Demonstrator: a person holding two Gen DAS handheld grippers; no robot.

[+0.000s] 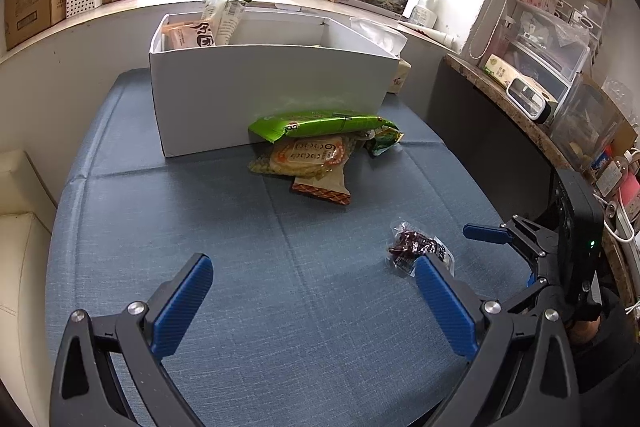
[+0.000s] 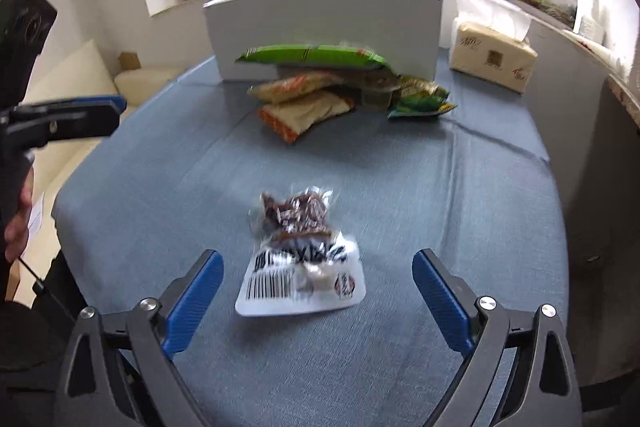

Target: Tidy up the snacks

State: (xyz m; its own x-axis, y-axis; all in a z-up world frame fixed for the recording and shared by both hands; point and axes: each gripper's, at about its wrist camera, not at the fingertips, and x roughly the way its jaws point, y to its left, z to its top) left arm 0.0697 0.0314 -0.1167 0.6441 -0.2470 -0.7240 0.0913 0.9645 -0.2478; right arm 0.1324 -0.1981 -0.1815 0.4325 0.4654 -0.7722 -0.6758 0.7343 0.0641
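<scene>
Plainly, the right gripper [image 2: 318,291] stands with its jaws spread wide over a blue cloth-covered tabletop [image 2: 440,187], and a clear packet of dark dried snacks [image 2: 302,251] lies flat on the cloth between and just ahead of the blue pads, touched by neither. The packet's white label end with a barcode faces the camera; the picture is somewhat blurred there. The left gripper [image 1: 314,303] also has its jaws wide apart with nothing between them, hovering over bare cloth. From the left wrist view the same packet [image 1: 416,247] shows near the right gripper's fingertips [image 1: 486,233], which reach in from the right edge.

Farther back, a white cardboard box [image 1: 272,95] stands on the tabletop, with a few packets upright inside at its left end. Against its front wall lies a heap of snacks: a long green bag [image 1: 320,125] on top, a round cracker pack [image 1: 308,155] under it, and a small green pouch [image 1: 384,141] to the right. A tissue pack [image 2: 492,57] sits just right of the box.
</scene>
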